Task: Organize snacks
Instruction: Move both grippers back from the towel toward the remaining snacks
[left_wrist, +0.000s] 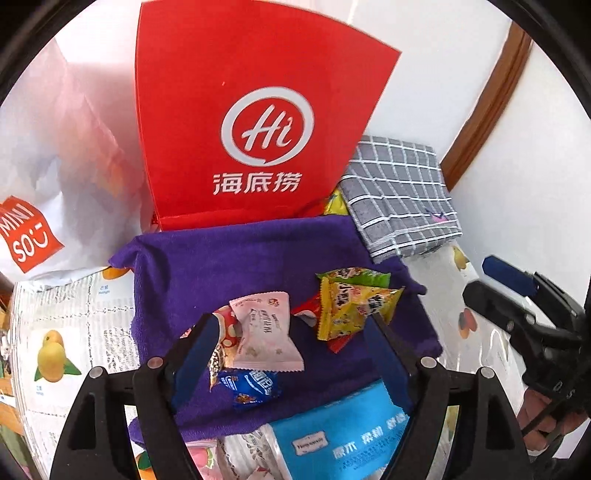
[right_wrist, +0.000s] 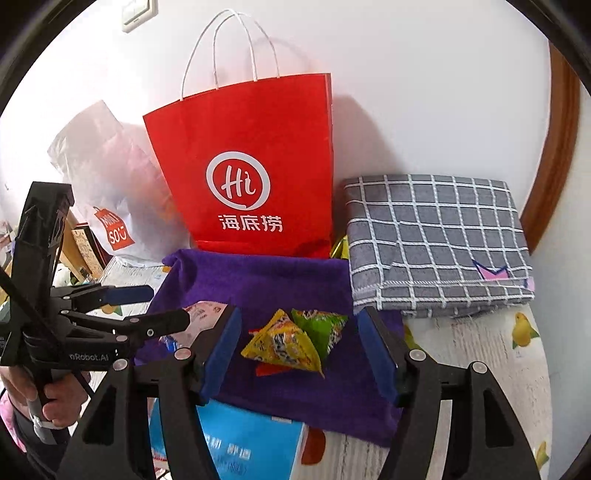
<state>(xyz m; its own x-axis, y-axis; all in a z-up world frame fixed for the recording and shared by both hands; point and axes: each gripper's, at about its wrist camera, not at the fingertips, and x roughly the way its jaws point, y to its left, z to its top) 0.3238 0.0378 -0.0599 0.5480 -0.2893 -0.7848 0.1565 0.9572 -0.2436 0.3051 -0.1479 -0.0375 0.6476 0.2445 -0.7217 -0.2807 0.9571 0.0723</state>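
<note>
Handling snacks: light, crinkly sachets; soft, slippery film; judged best pinched at a flat sealed edge.
Left gripper (left_wrist: 295, 332): jaws apart, empty, above the white packet (left_wrist: 264, 338) and blue packet (left_wrist: 249, 389).
Right gripper (right_wrist: 301, 350): jaws apart, empty, straddling the yellow packet (right_wrist: 282, 345) and green packet (right_wrist: 323, 326).
Location: all packets lie loose on the purple towel (right_wrist: 280, 280).
Surface: fruit-print tablecloth (right_wrist: 476, 354); blue tissue pack (right_wrist: 240, 439) nearest.
Far side: red paper bag (right_wrist: 243, 166), checked cloth (right_wrist: 436, 243), white wall (right_wrist: 424, 74).
</note>
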